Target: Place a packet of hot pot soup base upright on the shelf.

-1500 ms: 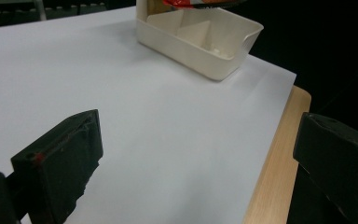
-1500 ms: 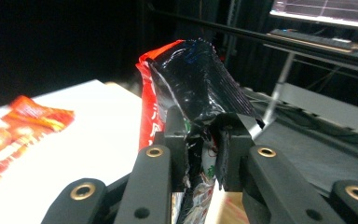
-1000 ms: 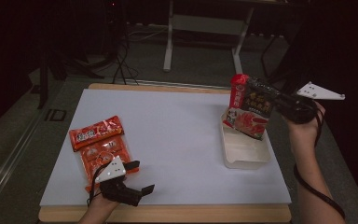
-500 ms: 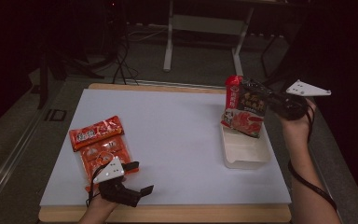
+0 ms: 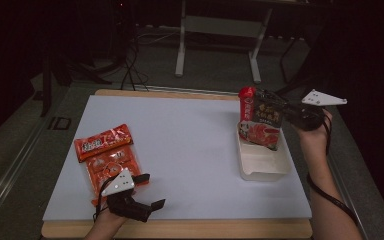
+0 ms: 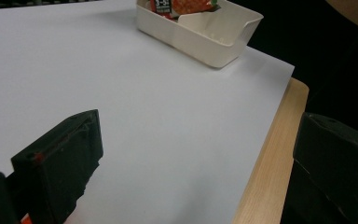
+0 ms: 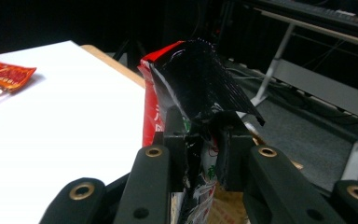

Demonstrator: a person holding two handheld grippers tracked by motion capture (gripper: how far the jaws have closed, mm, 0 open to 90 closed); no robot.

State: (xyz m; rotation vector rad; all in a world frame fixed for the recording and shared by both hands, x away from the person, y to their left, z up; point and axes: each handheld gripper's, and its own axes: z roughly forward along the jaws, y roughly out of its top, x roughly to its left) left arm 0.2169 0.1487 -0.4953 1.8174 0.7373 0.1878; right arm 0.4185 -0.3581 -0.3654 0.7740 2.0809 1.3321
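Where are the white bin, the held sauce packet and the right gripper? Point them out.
white bin (image 5: pixel 260 169), high view, bare floor.
sauce packet (image 5: pixel 260 120), high view, front face.
right gripper (image 7: pixel 204 140), right gripper view, between fingertips.

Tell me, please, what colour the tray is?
The tray is off-white, clearest in the left gripper view.

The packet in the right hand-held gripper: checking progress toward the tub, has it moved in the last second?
Yes. The packet has sunk toward the white tub and shifted slightly left.
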